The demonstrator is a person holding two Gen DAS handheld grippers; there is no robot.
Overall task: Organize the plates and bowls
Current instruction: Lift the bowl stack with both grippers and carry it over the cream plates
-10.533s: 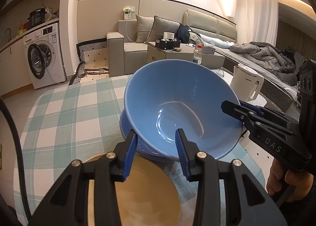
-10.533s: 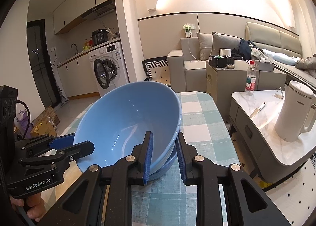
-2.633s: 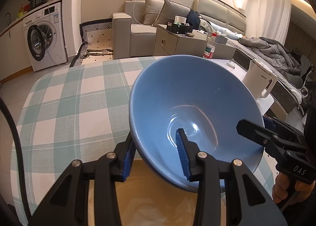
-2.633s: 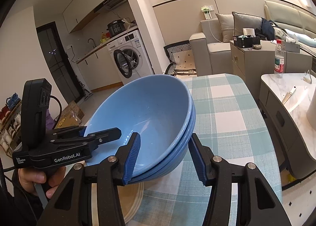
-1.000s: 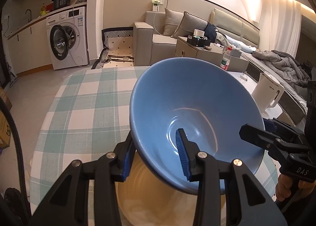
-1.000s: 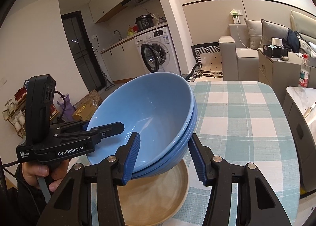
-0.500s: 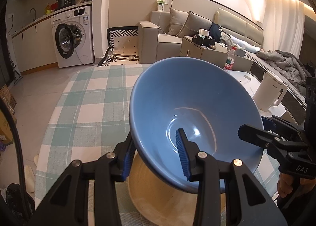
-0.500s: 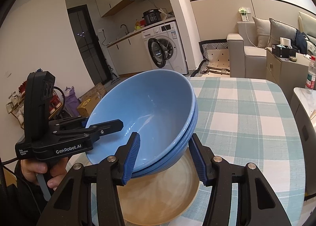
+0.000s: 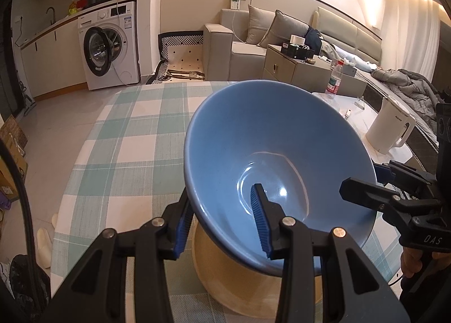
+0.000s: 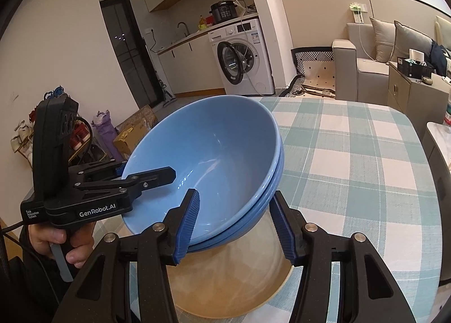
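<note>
Two nested blue bowls (image 9: 267, 139) (image 10: 214, 136) hang tilted over a tan plate (image 9: 239, 280) (image 10: 231, 280) on the checked tablecloth (image 9: 135, 136). My left gripper (image 9: 221, 221) is shut on the stack's near rim, one finger inside the top bowl and one outside. In the right wrist view it (image 10: 146, 179) bites the stack's left rim. My right gripper (image 10: 235, 222) is shut on the opposite rim across both bowls, and it (image 9: 366, 187) shows at the right of the left wrist view. I cannot tell whether the lower bowl touches the plate.
A white kettle (image 9: 390, 131) and a water bottle (image 9: 334, 80) stand on a marble side table right of the dining table. Checked cloth (image 10: 352, 153) stretches beyond the plate. A washing machine (image 9: 107, 46) and a sofa lie further back. A hand (image 10: 64, 246) holds the left gripper.
Both grippers have carried the blue stack a little across and down over the tan plate. More of the plate shows under the bowls. Both grips are unchanged.
</note>
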